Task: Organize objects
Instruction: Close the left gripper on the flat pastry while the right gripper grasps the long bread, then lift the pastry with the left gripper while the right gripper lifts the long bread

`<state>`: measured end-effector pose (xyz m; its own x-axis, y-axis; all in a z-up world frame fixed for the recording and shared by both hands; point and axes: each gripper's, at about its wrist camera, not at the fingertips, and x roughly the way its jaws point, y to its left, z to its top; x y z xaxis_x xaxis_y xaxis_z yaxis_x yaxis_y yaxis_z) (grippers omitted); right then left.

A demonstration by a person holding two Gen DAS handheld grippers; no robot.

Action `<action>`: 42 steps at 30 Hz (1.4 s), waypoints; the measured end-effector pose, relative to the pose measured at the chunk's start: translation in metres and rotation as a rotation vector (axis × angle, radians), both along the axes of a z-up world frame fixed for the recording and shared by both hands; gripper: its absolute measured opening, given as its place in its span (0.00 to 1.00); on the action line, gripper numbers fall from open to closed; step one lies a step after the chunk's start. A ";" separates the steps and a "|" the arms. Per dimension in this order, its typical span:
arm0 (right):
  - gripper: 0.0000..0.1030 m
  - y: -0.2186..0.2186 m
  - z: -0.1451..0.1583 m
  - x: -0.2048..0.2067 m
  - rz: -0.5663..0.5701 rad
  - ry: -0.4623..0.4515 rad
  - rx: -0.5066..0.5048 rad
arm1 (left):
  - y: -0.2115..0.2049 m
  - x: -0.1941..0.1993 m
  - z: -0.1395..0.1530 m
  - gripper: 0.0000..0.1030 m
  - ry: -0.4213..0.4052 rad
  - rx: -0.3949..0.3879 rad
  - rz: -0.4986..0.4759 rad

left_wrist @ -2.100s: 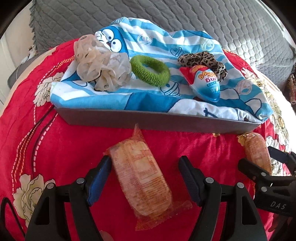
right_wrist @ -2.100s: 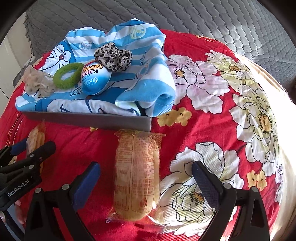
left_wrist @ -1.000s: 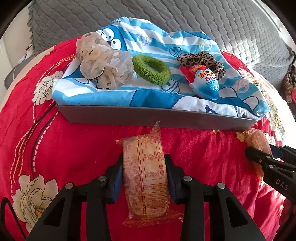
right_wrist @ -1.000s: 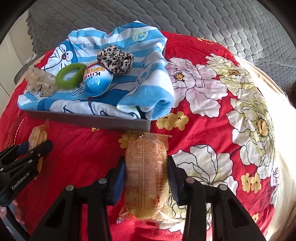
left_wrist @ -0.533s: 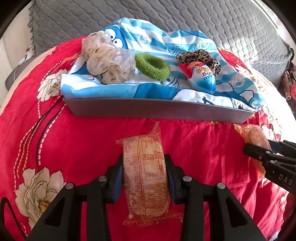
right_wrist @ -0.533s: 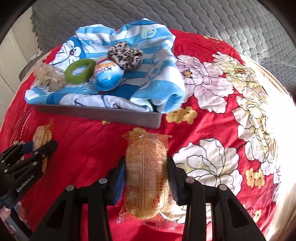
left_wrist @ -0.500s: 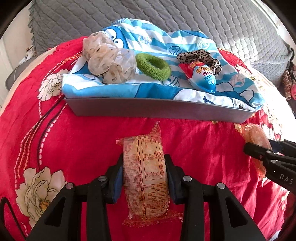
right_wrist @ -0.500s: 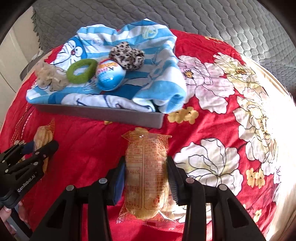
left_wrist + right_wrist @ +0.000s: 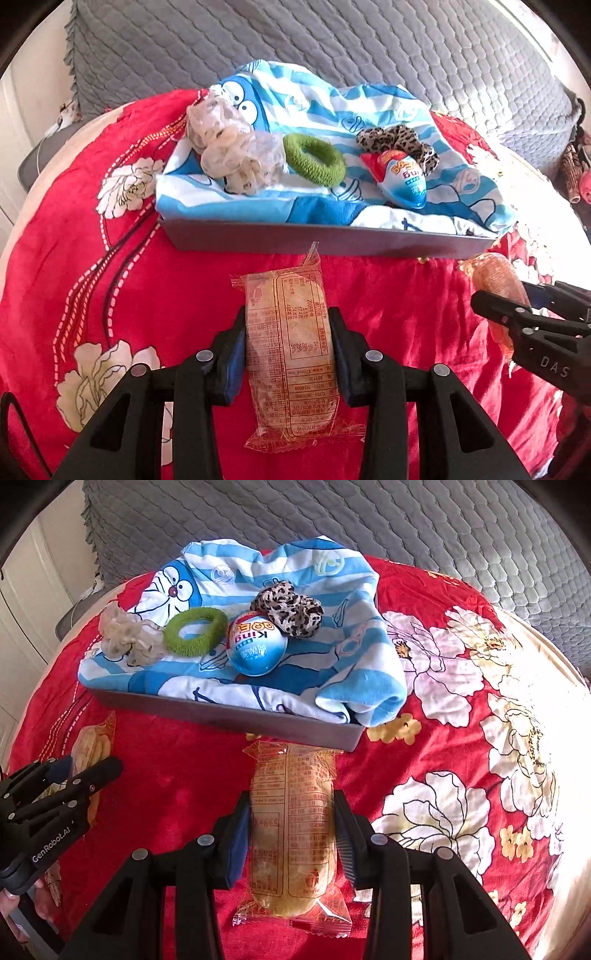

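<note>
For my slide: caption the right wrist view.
Right tool clamps a wrapped snack before the towel-lined tray.

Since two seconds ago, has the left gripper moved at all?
Yes. The left gripper has shut on the snack packet and lifted it; against the grey tray, the view has risen and backed off slightly.

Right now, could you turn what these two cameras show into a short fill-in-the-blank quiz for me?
1. Each pair of tongs is shut on a wrapped ____.
2. The green hair ring lies on a blue striped ____.
3. The leopard scrunchie touches a blue toy ____.
4. The gray tray sits on a ____ floral blanket.

Missing words: snack cake; towel; egg; red
</note>
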<state>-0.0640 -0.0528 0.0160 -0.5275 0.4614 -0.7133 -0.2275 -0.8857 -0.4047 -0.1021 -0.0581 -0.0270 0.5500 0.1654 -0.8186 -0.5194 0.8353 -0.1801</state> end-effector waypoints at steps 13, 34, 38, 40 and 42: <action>0.40 -0.013 0.010 0.003 0.036 0.035 0.003 | 0.000 -0.004 0.019 0.40 -0.024 0.031 -0.019; 0.40 -0.017 0.019 0.007 0.055 0.070 -0.006 | -0.004 -0.013 0.035 0.40 -0.046 0.062 -0.027; 0.40 -0.018 0.022 0.008 0.059 0.076 -0.007 | -0.005 -0.013 0.039 0.40 -0.048 0.067 -0.067; 0.40 -0.019 0.023 0.009 0.060 0.082 -0.006 | -0.005 -0.014 0.042 0.40 -0.050 0.070 -0.067; 0.40 -0.021 0.025 0.010 0.064 0.087 -0.008 | -0.005 -0.015 0.045 0.40 -0.054 0.077 -0.066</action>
<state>-0.0542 -0.0733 0.0408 -0.6161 0.4192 -0.6669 -0.2043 -0.9027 -0.3787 -0.1170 -0.0629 0.0176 0.6045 0.1890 -0.7738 -0.4542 0.8798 -0.1400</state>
